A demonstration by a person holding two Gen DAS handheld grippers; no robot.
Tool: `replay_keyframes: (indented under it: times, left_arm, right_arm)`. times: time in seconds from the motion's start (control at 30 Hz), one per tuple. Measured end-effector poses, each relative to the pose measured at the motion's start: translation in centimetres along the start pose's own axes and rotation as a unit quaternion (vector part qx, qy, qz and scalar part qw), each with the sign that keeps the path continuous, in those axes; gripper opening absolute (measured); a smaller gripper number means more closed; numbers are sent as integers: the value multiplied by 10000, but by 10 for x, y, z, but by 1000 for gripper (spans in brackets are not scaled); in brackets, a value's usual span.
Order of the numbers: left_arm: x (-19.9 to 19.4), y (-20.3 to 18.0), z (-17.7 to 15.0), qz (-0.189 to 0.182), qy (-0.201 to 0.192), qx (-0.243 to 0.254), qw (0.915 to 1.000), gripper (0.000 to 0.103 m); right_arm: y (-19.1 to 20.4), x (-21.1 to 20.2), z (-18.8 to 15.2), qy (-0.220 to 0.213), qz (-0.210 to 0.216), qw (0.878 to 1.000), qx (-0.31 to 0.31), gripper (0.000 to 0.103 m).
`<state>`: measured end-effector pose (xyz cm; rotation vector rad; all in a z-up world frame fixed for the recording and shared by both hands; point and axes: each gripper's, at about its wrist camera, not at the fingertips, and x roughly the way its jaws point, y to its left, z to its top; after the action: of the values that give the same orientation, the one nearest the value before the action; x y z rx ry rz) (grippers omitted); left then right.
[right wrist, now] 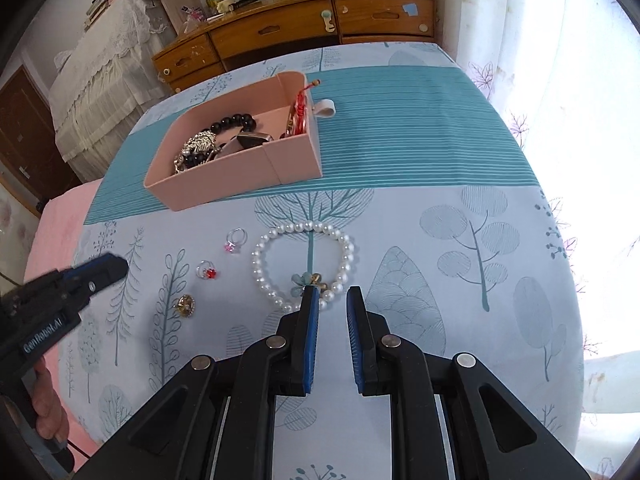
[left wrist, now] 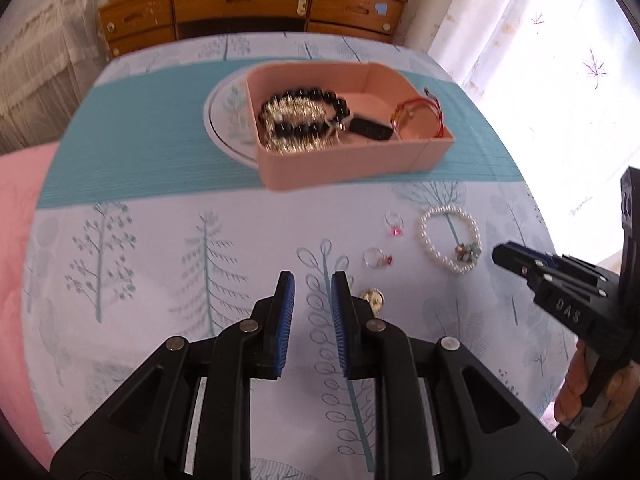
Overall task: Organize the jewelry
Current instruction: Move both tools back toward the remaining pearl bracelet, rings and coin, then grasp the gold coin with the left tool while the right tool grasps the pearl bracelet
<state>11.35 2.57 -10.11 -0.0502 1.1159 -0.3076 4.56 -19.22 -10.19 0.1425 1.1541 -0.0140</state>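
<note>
Approach underway: my right gripper (right wrist: pixel 333 294), fingers narrowly parted and empty, nears the white pearl bracelet (right wrist: pixel 303 264) at eleven o'clock; I must widen them.

My jaws were black with blue ribbed pads. The bedspread (right wrist: pixel 440 240) under them was pale blue-white, printed with grey-teal trees and leaves and crossed by a broad teal band of thin white stripes. The box (right wrist: pixel 224 176) was salmon pink. Inside it lay a bracelet of glossy black beads (left wrist: pixel 312 96), a glittery silver-gold piece (left wrist: pixel 296 114) and a bangle wound with red cord (left wrist: pixel 416 116). The pearl bracelet (right wrist: pixel 264 248) was creamy white with a pale green and gold charm. One ring (right wrist: pixel 234 240) had a pink stone, another ring (right wrist: pixel 208 271) a red one, and the brooch (right wrist: pixel 185 305) was gold. The blanket (left wrist: pixel 20 240) was pink, the dresser (right wrist: pixel 304 28) honey brown, the curtain (left wrist: pixel 540 40) white with purple leaves.
</note>
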Motion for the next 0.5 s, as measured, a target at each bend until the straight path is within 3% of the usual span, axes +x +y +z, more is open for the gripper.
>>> replay_keyframes:
  times: [0.17,0.5]
  left_arm:
    - [17,-8,-9,-310,261,191,9990,16]
    - [39,-28,-8,-506,570,451,9961,16]
  right_arm:
    - [-6,12,12,26,5,10000,21,15]
    - [3,50,37,244,-205,9992,-249,15]
